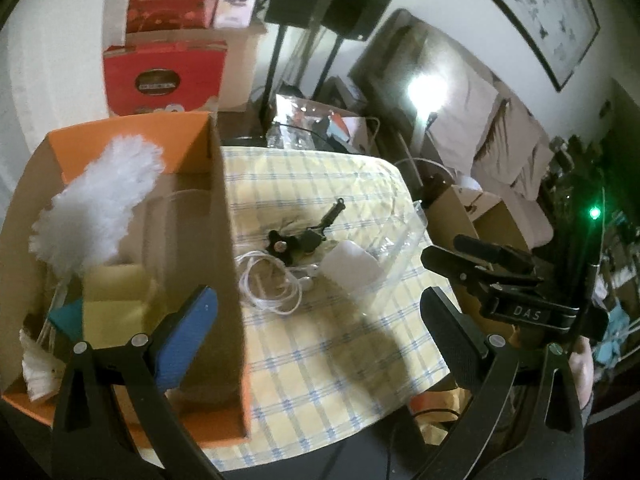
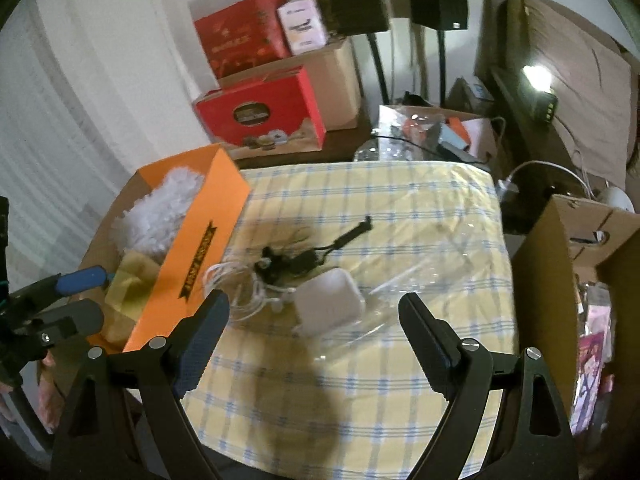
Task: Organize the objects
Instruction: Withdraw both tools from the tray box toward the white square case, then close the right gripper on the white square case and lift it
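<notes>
Orange box (image 2: 192,240) wall hides its contents; both tools, left (image 1: 320,340) and right (image 2: 312,340), gape empty.

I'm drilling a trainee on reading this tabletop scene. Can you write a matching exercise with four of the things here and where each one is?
Things:
1. fluffy white duster
2. white coiled cable
3. flat white plastic case
4. red cardboard box with an oval label

Places:
A. behind the table, by the wall
B. inside the orange cardboard box
C. on the checked tablecloth, right of the cable
D. on the checked tablecloth, right beside the orange box

Pairs: 1-B, 2-D, 3-C, 4-A
</notes>
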`<state>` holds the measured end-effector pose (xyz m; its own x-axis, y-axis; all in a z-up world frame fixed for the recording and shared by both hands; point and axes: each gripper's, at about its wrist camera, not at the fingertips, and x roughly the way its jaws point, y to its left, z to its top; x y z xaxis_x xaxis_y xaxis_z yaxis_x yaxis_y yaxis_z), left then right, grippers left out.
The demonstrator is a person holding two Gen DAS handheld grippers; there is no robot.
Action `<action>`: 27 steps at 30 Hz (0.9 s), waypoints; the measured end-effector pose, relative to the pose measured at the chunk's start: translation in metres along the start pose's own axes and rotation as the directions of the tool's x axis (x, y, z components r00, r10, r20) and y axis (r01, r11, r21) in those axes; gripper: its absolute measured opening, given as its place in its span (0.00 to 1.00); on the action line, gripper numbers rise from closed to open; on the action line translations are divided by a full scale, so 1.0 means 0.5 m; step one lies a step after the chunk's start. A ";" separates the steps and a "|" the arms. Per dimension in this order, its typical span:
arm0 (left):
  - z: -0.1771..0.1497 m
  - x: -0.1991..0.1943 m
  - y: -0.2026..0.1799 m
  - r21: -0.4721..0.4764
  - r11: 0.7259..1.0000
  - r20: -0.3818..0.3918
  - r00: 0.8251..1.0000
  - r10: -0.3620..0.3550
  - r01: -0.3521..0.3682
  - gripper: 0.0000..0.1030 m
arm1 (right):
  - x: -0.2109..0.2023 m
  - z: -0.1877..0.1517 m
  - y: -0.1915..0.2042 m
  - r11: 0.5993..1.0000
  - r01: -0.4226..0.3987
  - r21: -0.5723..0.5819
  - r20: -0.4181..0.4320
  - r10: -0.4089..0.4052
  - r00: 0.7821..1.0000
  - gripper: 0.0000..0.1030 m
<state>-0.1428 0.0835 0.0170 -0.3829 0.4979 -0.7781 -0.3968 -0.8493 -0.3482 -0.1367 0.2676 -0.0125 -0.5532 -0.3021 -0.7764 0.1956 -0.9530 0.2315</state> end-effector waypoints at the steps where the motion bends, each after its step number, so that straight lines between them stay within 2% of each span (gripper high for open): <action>1: 0.004 0.008 -0.007 0.008 1.000 -0.007 1.000 0.000 0.000 0.98 | -0.001 0.001 -0.007 1.000 0.004 0.002 0.001 -0.004 1.000 0.86; 7: 0.023 0.051 -0.031 0.082 0.996 -0.081 0.996 0.023 -0.016 0.90 | 0.019 0.022 -0.032 0.999 0.045 -0.030 -0.007 -0.045 0.999 0.82; 13: 0.032 0.073 -0.044 0.155 0.987 -0.124 0.990 0.070 -0.051 0.74 | 0.091 0.063 -0.043 0.996 0.017 -0.085 -0.121 -0.028 0.992 0.77; 20: 0.034 0.075 -0.016 0.104 0.994 -0.133 0.990 0.053 -0.039 0.73 | 0.185 0.061 0.001 0.978 -0.016 -0.206 -0.259 -0.039 0.965 0.73; 27: 0.033 0.065 0.013 0.079 0.996 -0.130 0.990 0.052 -0.042 0.73 | 0.237 0.039 0.030 0.954 -0.020 -0.300 -0.329 -0.084 0.940 0.73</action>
<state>-0.1715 0.0969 -0.0020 -0.2913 0.4258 -0.8567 -0.4447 -0.8531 -0.2728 -0.2153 0.2169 -0.0896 -0.2699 -0.1958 -0.9428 0.4406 -0.8957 0.0599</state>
